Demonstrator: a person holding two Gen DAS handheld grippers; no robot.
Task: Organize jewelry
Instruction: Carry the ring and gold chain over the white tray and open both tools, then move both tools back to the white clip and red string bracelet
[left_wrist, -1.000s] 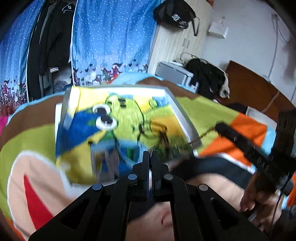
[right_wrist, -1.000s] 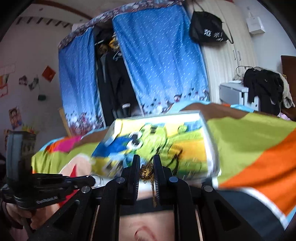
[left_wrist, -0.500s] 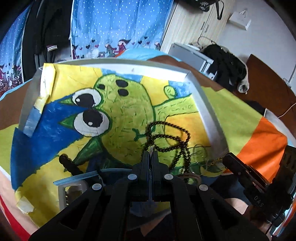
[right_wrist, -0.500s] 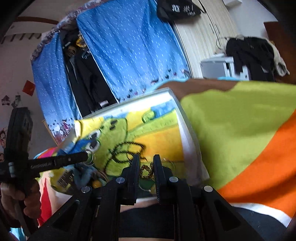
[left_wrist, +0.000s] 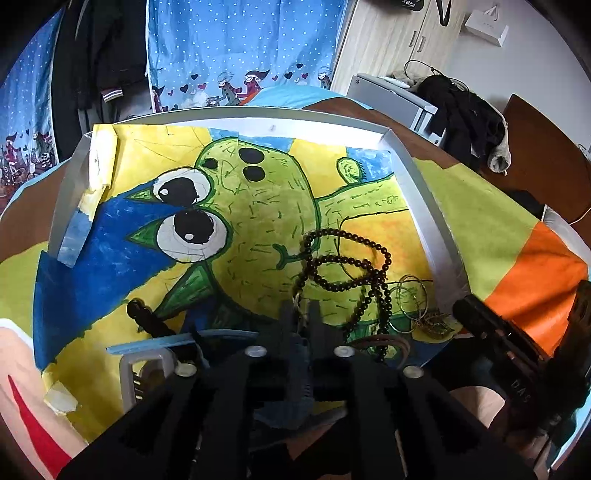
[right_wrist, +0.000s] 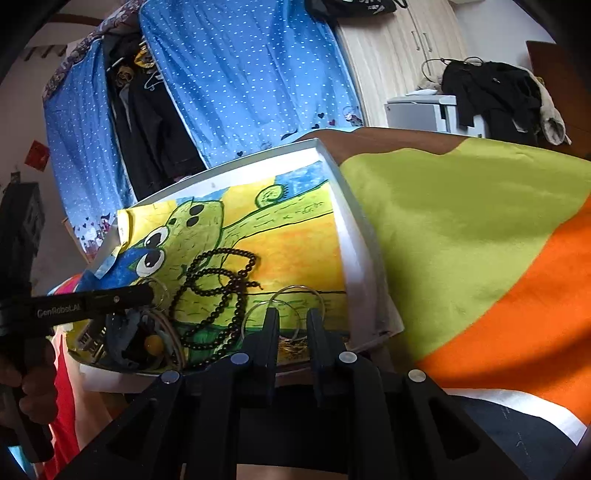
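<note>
A white-rimmed tray (left_wrist: 424, 192) lined with a cartoon drawing holds the jewelry. A dark bead necklace (left_wrist: 347, 266) lies coiled near its front right, also in the right wrist view (right_wrist: 214, 291). Thin wire bangles (left_wrist: 410, 295) and a gold chain (left_wrist: 432, 326) lie beside it. My left gripper (left_wrist: 303, 308) is slightly open with a thin silvery ring between its tips, just above the tray front. My right gripper (right_wrist: 291, 321) is open over the gold chain (right_wrist: 291, 345) and bangles (right_wrist: 295, 295) at the tray's front right corner.
A clear box (left_wrist: 147, 373), a blue strip (left_wrist: 177, 341) and a dark hair clip (left_wrist: 147, 319) lie at the tray's front left. The tray rests on a bed with a green and orange cover (right_wrist: 461, 229). Blue curtains (left_wrist: 240, 48) and a wardrobe stand behind.
Both grippers came down to the tray's front edge. The right gripper opened and the gold chain it held now lies in the tray. The left jaws parted slightly.
</note>
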